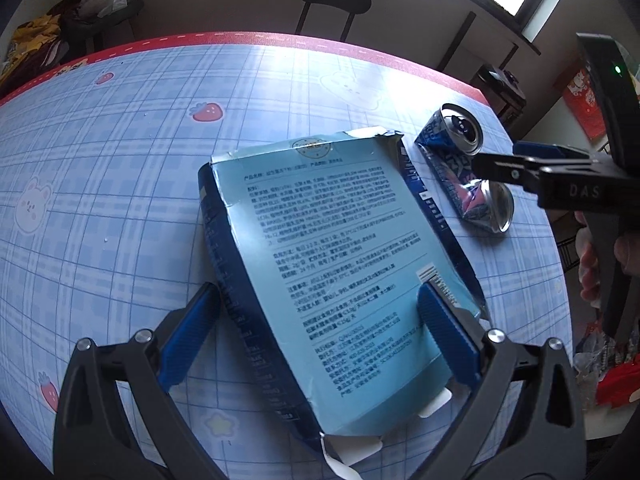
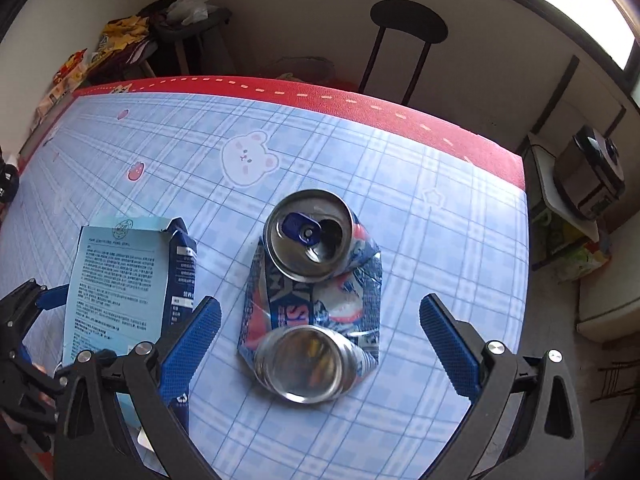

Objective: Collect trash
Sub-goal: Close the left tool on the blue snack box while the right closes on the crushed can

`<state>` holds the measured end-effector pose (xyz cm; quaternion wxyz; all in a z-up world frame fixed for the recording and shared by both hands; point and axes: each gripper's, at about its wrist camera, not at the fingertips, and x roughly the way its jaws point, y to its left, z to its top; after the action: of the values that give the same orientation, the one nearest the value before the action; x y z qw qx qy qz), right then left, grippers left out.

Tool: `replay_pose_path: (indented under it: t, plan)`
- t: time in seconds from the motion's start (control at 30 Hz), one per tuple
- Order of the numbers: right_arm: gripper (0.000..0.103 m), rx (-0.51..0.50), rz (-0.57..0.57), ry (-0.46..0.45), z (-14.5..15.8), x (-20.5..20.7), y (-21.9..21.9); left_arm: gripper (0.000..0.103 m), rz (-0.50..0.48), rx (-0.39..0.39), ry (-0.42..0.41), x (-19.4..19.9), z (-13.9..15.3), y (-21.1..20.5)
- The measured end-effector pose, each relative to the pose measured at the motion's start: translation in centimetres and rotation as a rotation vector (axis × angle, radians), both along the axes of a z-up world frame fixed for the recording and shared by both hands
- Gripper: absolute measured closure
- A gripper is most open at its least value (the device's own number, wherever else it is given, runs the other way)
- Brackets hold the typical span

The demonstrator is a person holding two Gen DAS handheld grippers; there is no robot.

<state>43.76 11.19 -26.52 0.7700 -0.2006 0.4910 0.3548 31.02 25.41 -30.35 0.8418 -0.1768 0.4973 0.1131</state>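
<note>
A flattened light-blue carton (image 1: 340, 264) with printed text lies on the table; it also shows in the right wrist view (image 2: 120, 288). My left gripper (image 1: 320, 320) is open, its fingers straddling the carton's near end. A crushed blue, red and white drink can (image 2: 316, 292) lies to the right of the carton, also seen in the left wrist view (image 1: 460, 168). My right gripper (image 2: 320, 332) is open, its fingers on either side of the can, just above it. The right gripper appears in the left wrist view (image 1: 520, 176) at the right, over the can.
The table (image 2: 420, 208) has a blue plaid cloth with bears and strawberries and a red border. A black stool (image 2: 404, 40) stands beyond the far edge. Cluttered bags (image 2: 112, 48) sit at far left, an appliance (image 2: 592, 176) at right.
</note>
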Motion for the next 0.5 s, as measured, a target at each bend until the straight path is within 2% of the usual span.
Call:
replay_pose_path:
  t: [0.17,0.4,0.5]
  plan:
    - [0.006,-0.035,-0.013,0.004,-1.0,1.6,2.4,0.005,-0.01,0.013,-0.003,0.5,-0.1,0.0]
    - [0.006,-0.088,-0.005,-0.013,-2.6,2.1,3.6,0.005,-0.012,0.015,-0.011,0.6,-0.1,0.4]
    - [0.012,-0.087,-0.006,-0.014,-3.0,2.1,3.6,0.005,-0.003,0.017,-0.012,0.5,-0.2,0.3]
